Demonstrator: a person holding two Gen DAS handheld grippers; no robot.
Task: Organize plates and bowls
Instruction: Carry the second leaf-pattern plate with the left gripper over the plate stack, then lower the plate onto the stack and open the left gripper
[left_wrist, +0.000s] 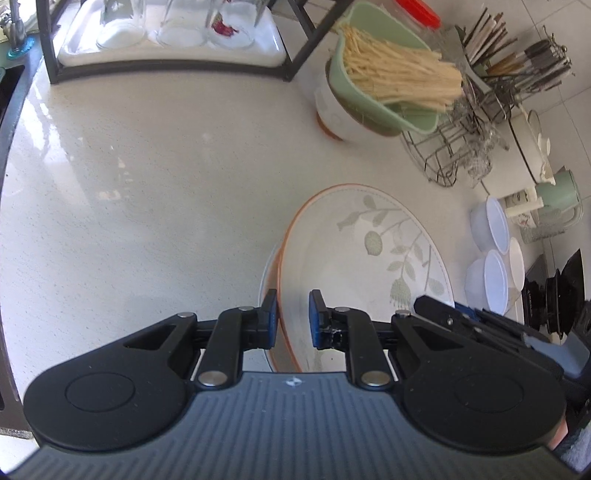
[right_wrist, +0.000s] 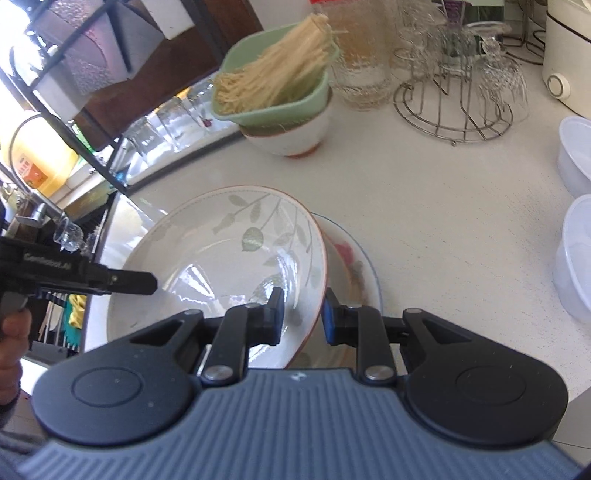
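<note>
Two tools hold one leaf-patterned plate over the table.
The left tool (left_wrist: 291, 319) and the right tool (right_wrist: 303, 317) each clamp the plate (right_wrist: 221, 251) rim, a flowered plate (right_wrist: 354, 258) beneath.

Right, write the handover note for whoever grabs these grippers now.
Left gripper: jaws closed on the near rim of the leaf-pattern plate.
Right gripper: jaws closed on the same plate's opposite rim.
The leaf plate is carried tilted above a flowered plate on the counter.
Behind: an orange-footed white bowl holding a green bowl of noodles. White plastic bowls at the right.
Done: leaf plate lifted.
Left: set it down, probably on the flowered plate; group the bowls.
</note>
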